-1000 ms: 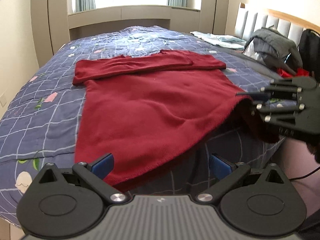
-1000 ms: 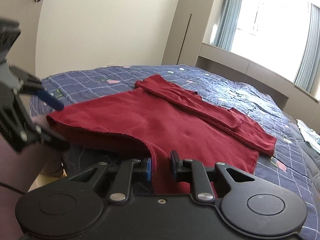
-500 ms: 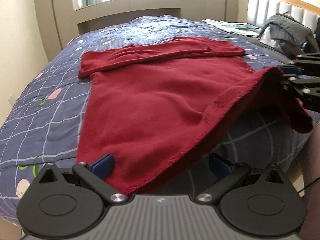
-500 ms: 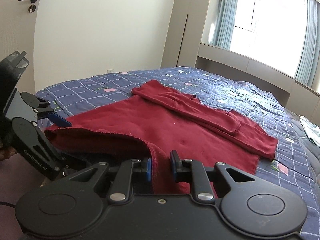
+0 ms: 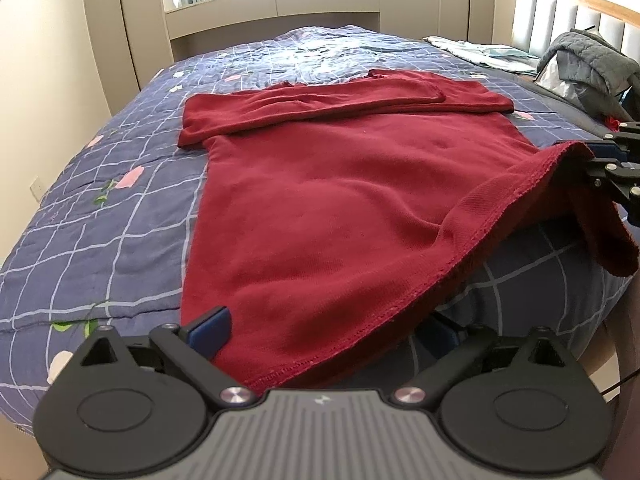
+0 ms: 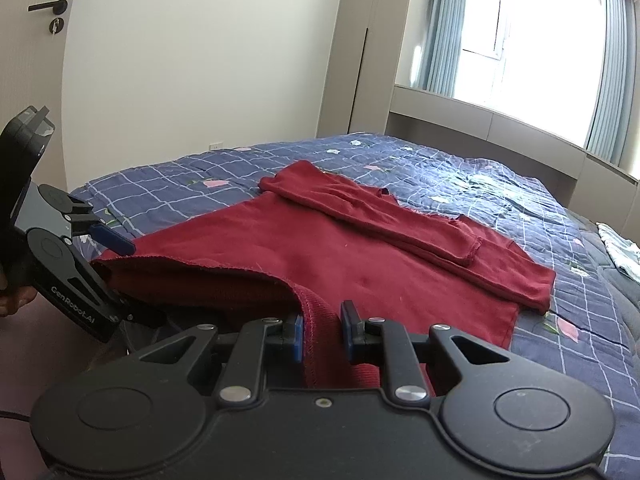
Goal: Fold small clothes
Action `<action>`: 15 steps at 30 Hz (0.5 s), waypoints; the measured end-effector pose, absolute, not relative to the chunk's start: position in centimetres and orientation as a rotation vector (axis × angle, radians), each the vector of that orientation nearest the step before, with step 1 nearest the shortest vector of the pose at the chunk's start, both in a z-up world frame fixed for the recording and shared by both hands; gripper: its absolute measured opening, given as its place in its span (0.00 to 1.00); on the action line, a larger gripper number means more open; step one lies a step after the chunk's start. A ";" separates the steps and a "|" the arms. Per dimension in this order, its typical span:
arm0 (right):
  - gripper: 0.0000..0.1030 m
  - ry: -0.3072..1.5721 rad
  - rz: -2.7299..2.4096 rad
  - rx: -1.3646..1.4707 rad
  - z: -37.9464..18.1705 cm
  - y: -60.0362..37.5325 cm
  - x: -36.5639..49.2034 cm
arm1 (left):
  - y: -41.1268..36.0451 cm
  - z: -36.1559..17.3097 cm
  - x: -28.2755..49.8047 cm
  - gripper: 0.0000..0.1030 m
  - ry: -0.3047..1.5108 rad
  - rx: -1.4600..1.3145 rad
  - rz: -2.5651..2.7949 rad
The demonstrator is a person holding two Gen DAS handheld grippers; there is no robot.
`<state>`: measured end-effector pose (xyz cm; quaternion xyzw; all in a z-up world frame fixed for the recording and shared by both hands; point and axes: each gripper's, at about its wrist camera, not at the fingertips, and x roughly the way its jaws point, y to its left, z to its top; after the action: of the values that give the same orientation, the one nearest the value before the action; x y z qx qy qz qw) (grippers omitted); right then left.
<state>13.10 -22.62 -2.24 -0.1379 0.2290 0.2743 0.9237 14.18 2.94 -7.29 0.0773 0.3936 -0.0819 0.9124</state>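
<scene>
one red garment (image 5: 340, 200) is seen spread on one bed (image 5: 100, 216) covered by a blue checked quilt, its two sleeves folded across the far part and its hem at the near edge. two grippers are counted.

the left gripper (image 5: 320, 326) is seen in its own view with its jaws spread wide; the near left corner of the hem is draped between the two blue pads (image 5: 210, 330), the right one largely hidden under cloth. whether the cloth is pinched cannot be told, but the jaws are clearly apart. in the right wrist view the same left gripper (image 6: 116, 264) is seen from the side at the near left, one blue pad above the hem corner and the lower finger under it.

the right gripper (image 6: 322, 330) is clenched on the garment's near right hem corner, a ridge of stitched cloth being squeezed between its two blue pads (image 6: 298, 338), so that this corner is lifted off the quilt. in the left wrist view the right gripper (image 5: 600, 160) is seen only partly at the right edge, with a flap of cloth hanging below it.

only the left wrist view shows a grey jacket (image 5: 588, 60) and a pale folded cloth (image 5: 484, 50) at the far right, beside a padded headboard (image 5: 560, 16). only the right wrist view shows a door handle (image 6: 48, 6) at the far left and a window (image 6: 532, 32) with curtains.
</scene>
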 end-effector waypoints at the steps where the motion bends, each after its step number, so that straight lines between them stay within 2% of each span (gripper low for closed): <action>1: 0.19 0.470 0.562 -0.282 -2.2 -22.6 13.1 | 3.0 -7.3 14.2 0.94 0.810 0.160 -0.169; 10: 0.19 0.473 0.564 -0.278 -2.2 -22.7 13.1 | 3.5 -6.9 14.3 0.87 0.820 0.157 -0.169; 12: 0.19 0.473 0.563 -0.278 -2.2 -22.7 13.1 | 3.5 -6.7 14.3 0.83 0.822 0.159 -0.171; 13: 0.19 0.475 0.564 -0.278 -2.2 -22.7 13.1 | 3.5 -6.7 14.2 0.77 0.824 0.162 -0.172; 15: 0.19 0.475 0.566 -0.280 -2.2 -22.6 13.1 | 3.6 -6.7 14.2 0.75 0.830 0.175 -0.179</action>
<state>13.08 -22.65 -2.24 -0.1365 0.2315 0.2756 0.9229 14.15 3.56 -6.70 0.0850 0.4021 -0.0865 0.9075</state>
